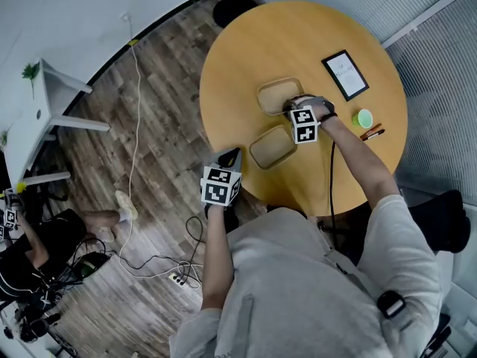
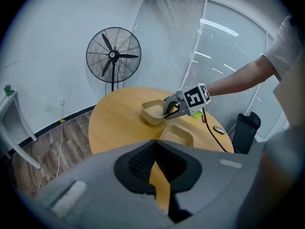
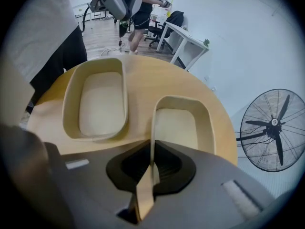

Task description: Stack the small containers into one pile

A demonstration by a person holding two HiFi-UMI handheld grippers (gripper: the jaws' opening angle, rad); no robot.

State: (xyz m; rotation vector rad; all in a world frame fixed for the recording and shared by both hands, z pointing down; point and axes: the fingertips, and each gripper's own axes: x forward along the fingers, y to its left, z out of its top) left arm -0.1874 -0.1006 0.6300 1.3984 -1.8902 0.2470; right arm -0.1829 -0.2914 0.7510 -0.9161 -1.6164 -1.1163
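Right tongs (image 1: 289, 108) grip the farther container's (image 1: 276, 94) rim; left tongs (image 1: 230, 156), closed and empty, hover near the nearer container (image 1: 271, 148). Green cup (image 1: 364, 118), pens (image 1: 373, 133) lie aside on the tabletop (image 1: 246, 58).

Open passage is offered by the bare far and left parts of the table (image 1: 238, 58). The middle is occupied by the far container (image 1: 277, 95) and the near container (image 1: 272, 146), parted by a narrow strip. Approach from the right is barred by the right hand-held gripper (image 1: 289, 107), clamped on the far container's rim. Farther right lie a framed card (image 1: 345, 74), a small green object (image 1: 364, 118) and pens (image 1: 373, 133).
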